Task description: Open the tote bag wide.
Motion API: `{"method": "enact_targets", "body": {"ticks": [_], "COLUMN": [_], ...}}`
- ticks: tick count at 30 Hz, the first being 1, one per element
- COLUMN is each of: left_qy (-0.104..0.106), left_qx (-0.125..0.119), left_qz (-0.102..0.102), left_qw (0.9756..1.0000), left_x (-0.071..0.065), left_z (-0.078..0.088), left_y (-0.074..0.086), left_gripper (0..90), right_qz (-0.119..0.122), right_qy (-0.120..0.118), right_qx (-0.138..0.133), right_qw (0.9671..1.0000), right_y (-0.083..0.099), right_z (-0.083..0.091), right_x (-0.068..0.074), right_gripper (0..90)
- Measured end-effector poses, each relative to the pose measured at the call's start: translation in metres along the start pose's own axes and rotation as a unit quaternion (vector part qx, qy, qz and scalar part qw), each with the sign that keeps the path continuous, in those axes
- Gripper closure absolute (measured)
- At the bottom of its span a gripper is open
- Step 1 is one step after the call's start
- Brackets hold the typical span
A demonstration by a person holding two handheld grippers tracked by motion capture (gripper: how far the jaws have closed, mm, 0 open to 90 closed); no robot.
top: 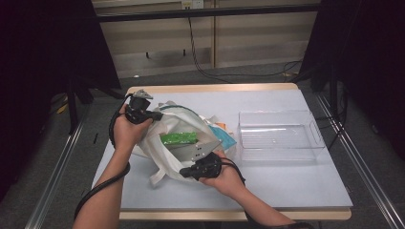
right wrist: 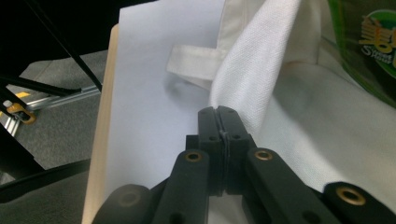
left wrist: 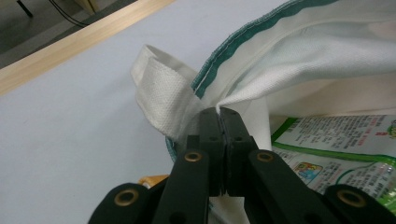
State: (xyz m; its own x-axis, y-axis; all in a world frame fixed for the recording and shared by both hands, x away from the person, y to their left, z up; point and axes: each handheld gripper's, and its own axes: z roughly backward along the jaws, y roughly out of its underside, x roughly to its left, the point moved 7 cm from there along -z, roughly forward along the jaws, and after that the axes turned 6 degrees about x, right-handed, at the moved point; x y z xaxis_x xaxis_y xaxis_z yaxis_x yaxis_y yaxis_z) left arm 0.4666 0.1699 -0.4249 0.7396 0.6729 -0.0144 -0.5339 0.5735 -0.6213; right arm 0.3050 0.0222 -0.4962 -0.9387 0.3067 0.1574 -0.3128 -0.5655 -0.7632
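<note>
A white cloth tote bag (top: 165, 157) with green trim lies open on the table, and a green printed packet (top: 179, 138) rests in its mouth. My left gripper (top: 154, 116) is at the bag's far left rim. In the left gripper view the left gripper (left wrist: 219, 111) is shut on the rim of the bag (left wrist: 299, 60), beside a handle strap (left wrist: 159, 93) and the packet (left wrist: 336, 144). My right gripper (top: 184, 173) is at the near rim. In the right gripper view the right gripper (right wrist: 217, 109) is shut on a fold of the bag (right wrist: 317, 140).
A clear plastic tray (top: 277, 113) stands on the right half of the pale table (top: 286, 186). Teal and orange packets (top: 223, 134) poke out at the bag's right side. A wooden strip edges the table, and black frame bars stand around it.
</note>
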Motion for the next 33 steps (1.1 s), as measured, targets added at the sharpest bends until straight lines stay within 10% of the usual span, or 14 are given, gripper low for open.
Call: {"method": "enact_targets", "body": {"ticks": [9,21,33], "left_qy": [0.001,0.013,0.028], "left_qx": [0.005,0.001,-0.011], "left_qz": [-0.010,0.001,-0.010], "left_qw": [0.9999,0.9999,0.9995], "left_x": [-0.004,-0.008,-0.024], "left_z": [0.003,0.004,0.022], "left_y": [-0.002,-0.002,-0.003], "left_gripper": [88.5,82.2,69.5], "right_qz": [0.006,0.026,0.011], "right_qy": [0.021,0.066,0.103], "right_qx": [-0.018,-0.016,-0.002], "right_qw": [0.9996,0.9974,0.9946], "right_y": [-0.019,-0.028,-0.017], "right_z": [0.034,0.081,0.087], "right_x": [-0.004,-0.032,-0.065], "right_gripper": [76.1,81.2,89.9]}}
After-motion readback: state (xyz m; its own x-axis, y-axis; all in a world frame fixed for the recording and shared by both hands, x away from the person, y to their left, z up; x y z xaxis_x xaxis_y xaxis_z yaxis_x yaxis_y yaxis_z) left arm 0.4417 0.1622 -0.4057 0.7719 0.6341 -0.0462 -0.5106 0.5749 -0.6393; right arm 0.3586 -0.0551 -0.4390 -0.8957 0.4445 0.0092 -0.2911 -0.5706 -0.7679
